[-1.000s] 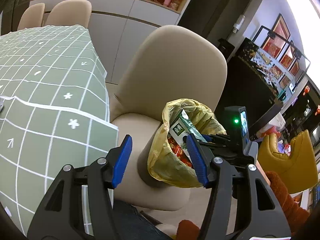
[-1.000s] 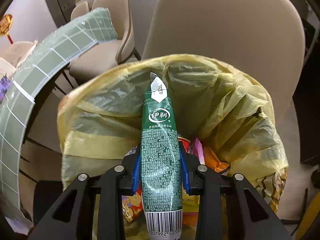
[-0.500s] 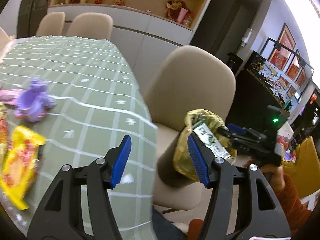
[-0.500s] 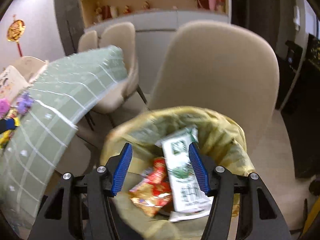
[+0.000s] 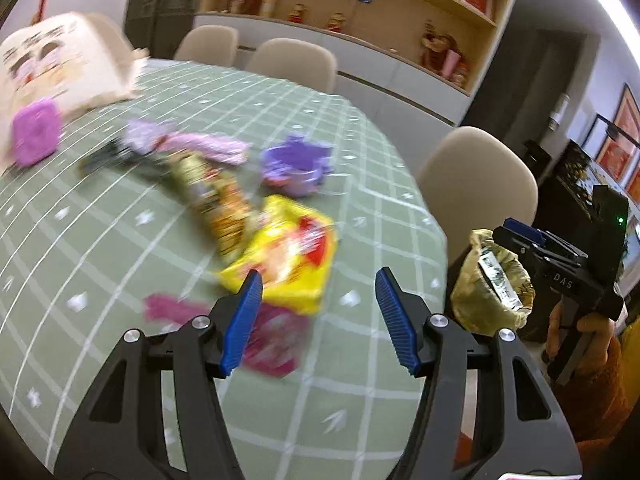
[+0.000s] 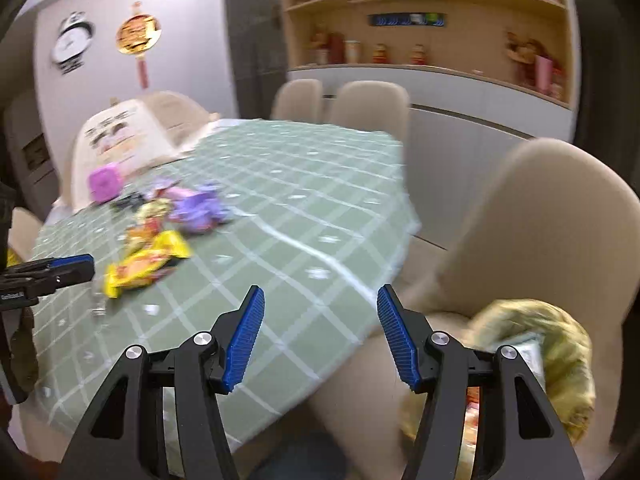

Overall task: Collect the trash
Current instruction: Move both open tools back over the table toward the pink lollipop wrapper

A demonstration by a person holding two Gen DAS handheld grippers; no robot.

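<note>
Several wrappers lie on the green checked tablecloth [image 5: 360, 184]: a yellow one [image 5: 288, 256], a pink one [image 5: 272, 336] and a brown-gold one [image 5: 216, 200]. My left gripper [image 5: 318, 300] hovers open just above the yellow and pink wrappers, holding nothing. The bin with a yellow bag [image 5: 492, 292] stands on a beige chair seat to the right, a green carton [image 5: 500, 280] inside it. My right gripper [image 6: 320, 312] is open and empty over the table's near edge, the bag [image 6: 536, 332] at its lower right. The yellow wrapper [image 6: 148, 260] lies far to its left.
A purple toy [image 5: 296, 168], a lilac wrapper [image 5: 208, 146], a purple cube [image 5: 36, 136] and a cream printed bag [image 5: 60, 64] sit farther back on the table. Beige chairs [image 6: 540, 232] ring it. A cabinet and shelves line the far wall.
The right gripper opened and left the green carton in the bag, then rose and swung left toward the table. The left gripper swung from the bin to above the wrappers.
</note>
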